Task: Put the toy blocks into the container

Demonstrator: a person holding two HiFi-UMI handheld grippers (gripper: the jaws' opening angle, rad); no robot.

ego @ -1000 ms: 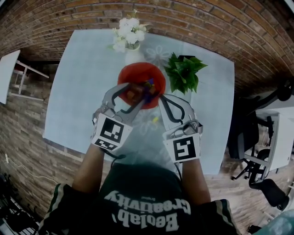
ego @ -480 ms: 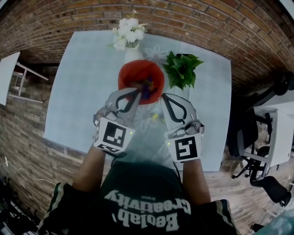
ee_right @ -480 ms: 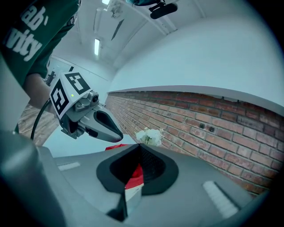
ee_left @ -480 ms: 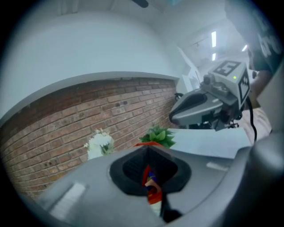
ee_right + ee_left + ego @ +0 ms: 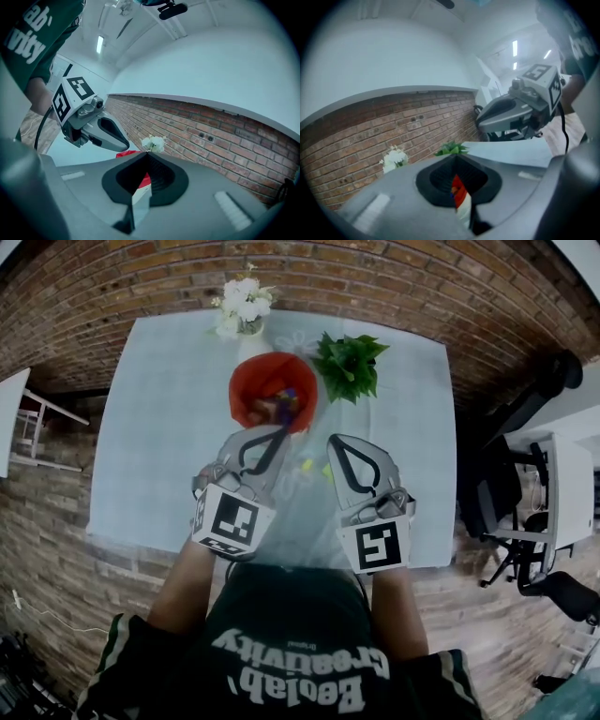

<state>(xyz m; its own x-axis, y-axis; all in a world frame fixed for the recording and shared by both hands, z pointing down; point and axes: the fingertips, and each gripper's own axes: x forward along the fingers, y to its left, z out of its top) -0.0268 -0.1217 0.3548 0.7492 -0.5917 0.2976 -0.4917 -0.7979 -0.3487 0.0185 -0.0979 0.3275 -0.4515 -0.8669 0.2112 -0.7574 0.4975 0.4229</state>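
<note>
Observer: container (image 5: 246, 381) position?

Recorder: Red, on the pale table (image 5: 159, 427). White flowers (image 5: 239, 307) stand at its far left and a green plant (image 5: 347, 367) just to its right. Several toy blocks (image 5: 281, 401) lie inside; orange and purple ones can be made out.

Observer: Loose pieces?

Recorder: Two, both on the table on the person's side of the container and clear of its rim. They are a yellow block (image 5: 306, 465) and, just to its right, a green block (image 5: 327, 471).

Observer: Tool state?

Recorder: Left gripper (image 5: 278, 434): tips at the container's near rim, jaws closed tip to tip, nothing held. Only a thin slit is left, and the container's red shows through it. Right gripper (image 5: 334, 441): near and to the right of that rim, jaws likewise closed and empty. Both loose blocks lie between the two grippers. The green one sits close beside the right gripper; whether they touch cannot be told.
</note>
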